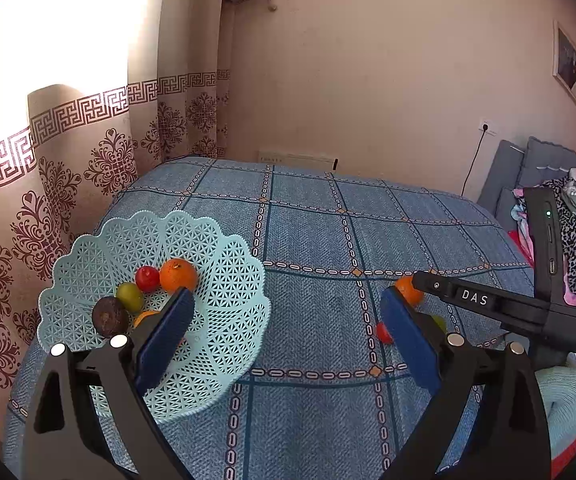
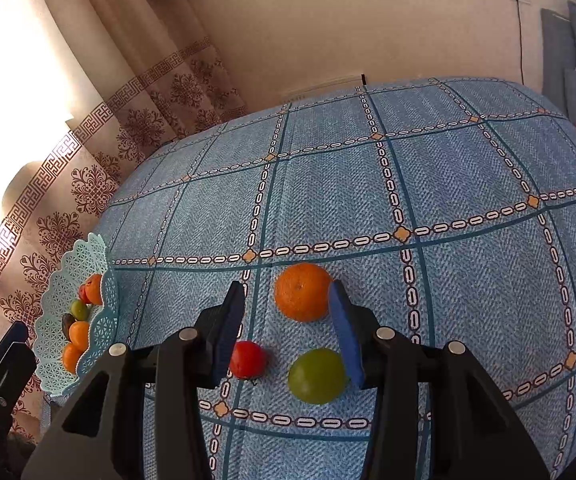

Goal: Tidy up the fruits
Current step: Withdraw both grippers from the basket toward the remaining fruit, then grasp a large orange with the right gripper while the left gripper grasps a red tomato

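We see a bench (image 2: 467,168) under a blue checked cloth, and near its left edge a pale turquoise lattice basket (image 1: 224,264) that already holds several fruits, an orange (image 1: 178,275), a small red fruit (image 1: 147,278), a green one (image 1: 130,296) and a dark brown one (image 1: 107,316) among them. Three fruits lie loose on the cloth, well apart from the basket: a larger orange (image 2: 301,291), a green fruit (image 2: 316,376) and a small red fruit (image 2: 248,359). The right gripper (image 2: 286,330) is plainly the nearer one; its fingers (image 2: 224,328) stand wide apart and empty, tipped down over this cluster, with the loose orange just ahead between the tips, close beside the right finger, though we cannot tell whether they touch. The red fruit sits against the left finger's inner side and the green fruit near the right one. These fruits are round, so no long axis matters; we judge the move to be a short advance and a close on the orange. The left gripper (image 1: 284,312) hovers at the basket's near side, fingers spread wide, holding nothing
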{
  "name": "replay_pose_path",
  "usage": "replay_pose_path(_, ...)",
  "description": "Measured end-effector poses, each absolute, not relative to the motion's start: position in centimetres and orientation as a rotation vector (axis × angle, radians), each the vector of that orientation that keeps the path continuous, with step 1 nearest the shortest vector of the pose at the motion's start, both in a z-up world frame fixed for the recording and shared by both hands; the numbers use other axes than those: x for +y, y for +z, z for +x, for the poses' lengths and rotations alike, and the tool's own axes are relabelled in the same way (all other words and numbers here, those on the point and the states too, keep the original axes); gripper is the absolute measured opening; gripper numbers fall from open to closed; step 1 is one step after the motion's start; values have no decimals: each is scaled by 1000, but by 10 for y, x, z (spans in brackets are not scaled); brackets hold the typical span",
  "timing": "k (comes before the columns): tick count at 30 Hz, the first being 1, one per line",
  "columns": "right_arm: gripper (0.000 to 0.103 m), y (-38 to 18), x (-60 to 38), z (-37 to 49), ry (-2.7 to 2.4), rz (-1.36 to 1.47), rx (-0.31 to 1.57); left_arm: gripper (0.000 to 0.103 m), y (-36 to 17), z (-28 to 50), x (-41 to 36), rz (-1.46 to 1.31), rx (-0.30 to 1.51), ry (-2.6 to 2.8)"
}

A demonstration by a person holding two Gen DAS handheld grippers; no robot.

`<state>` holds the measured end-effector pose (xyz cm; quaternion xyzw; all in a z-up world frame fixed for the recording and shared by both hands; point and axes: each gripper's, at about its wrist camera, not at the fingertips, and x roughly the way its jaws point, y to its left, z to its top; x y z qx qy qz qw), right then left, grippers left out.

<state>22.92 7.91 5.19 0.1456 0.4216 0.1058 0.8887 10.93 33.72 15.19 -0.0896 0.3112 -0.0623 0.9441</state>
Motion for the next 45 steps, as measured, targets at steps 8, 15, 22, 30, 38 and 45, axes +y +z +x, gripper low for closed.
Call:
replay_pose_path(8,45,37,88,251,171,255,931,95,149,110,332,-170,645,-141)
replay_pose_path(15,45,26,94,259,161,224,965,95,149,111,330,-162,648,-145)
replay_pose_path(22,40,23,96,252,175,215,962,95,145,112,325,-149,660,-147)
replay_pose_path(30,40,41,74,232,182,241,913,95,136,116,310,-129,694,-186)
replay_pose_path(38,40,59,40,204,175,269,859,95,131,128,283,-90,747,-249)
replay_pose_path(45,40,59,18,192,182,341,834,95,108,151,260,-104,853,-308)
